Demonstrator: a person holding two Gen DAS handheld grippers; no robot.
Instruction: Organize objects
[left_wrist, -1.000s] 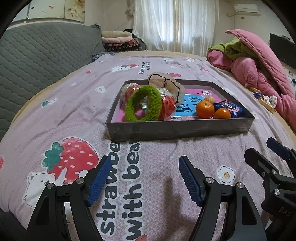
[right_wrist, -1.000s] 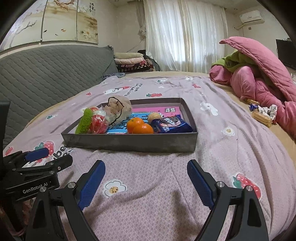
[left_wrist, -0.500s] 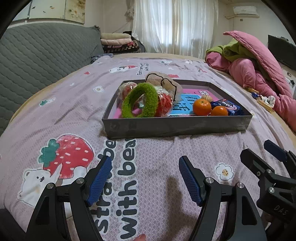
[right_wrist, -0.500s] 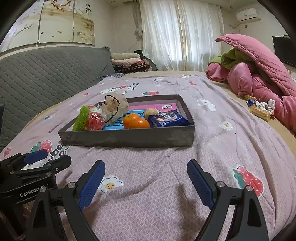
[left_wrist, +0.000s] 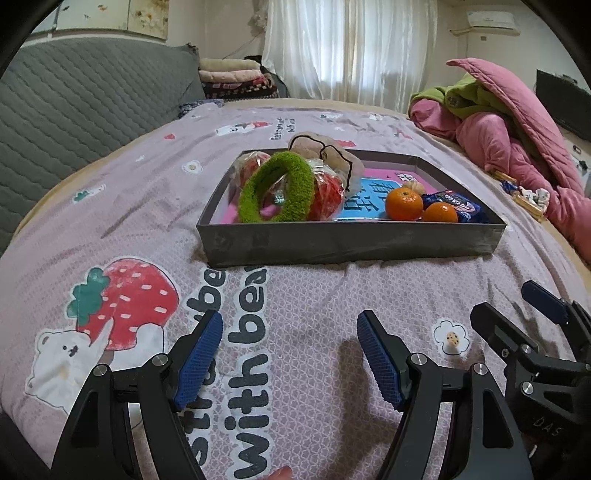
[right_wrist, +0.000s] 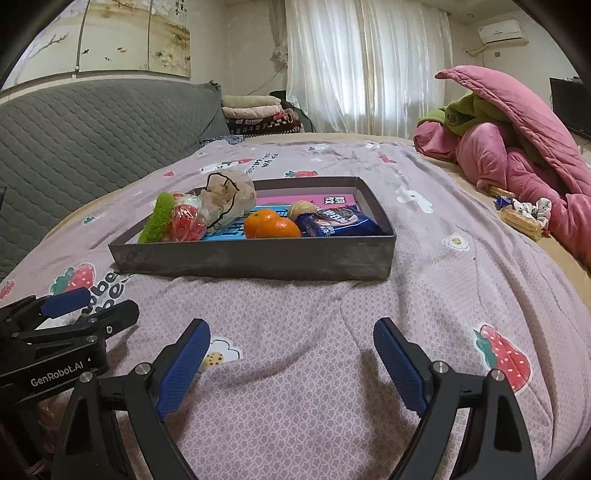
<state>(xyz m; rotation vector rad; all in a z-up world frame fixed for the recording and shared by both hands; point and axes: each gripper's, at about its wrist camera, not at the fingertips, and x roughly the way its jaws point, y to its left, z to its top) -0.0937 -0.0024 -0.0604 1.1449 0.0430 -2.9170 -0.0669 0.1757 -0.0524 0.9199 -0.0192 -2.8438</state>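
A grey shallow box (left_wrist: 347, 243) (right_wrist: 251, 258) sits on the pink bedspread ahead of both grippers. It holds a green fuzzy ring (left_wrist: 275, 192) (right_wrist: 157, 218), a red item in clear wrap (left_wrist: 327, 192) (right_wrist: 186, 223), a beige pouch with black cord (left_wrist: 328, 155) (right_wrist: 229, 195), two oranges (left_wrist: 404, 203) (right_wrist: 269, 223) and a blue snack packet (left_wrist: 456, 205) (right_wrist: 334, 221). My left gripper (left_wrist: 290, 354) is open and empty, low over the bedspread short of the box. My right gripper (right_wrist: 291, 362) is open and empty, beside it to the right.
A grey quilted headboard (left_wrist: 74, 107) runs along the left. A heap of pink and green quilts (right_wrist: 517, 147) lies at the right, with small wrapped snacks (right_wrist: 521, 218) beside it. Folded blankets (right_wrist: 258, 114) are stacked at the far end by the curtain.
Both grippers have drawn back a little from the box and tilted slightly; the box sits a bit farther and lower in view. Both stay open and empty.
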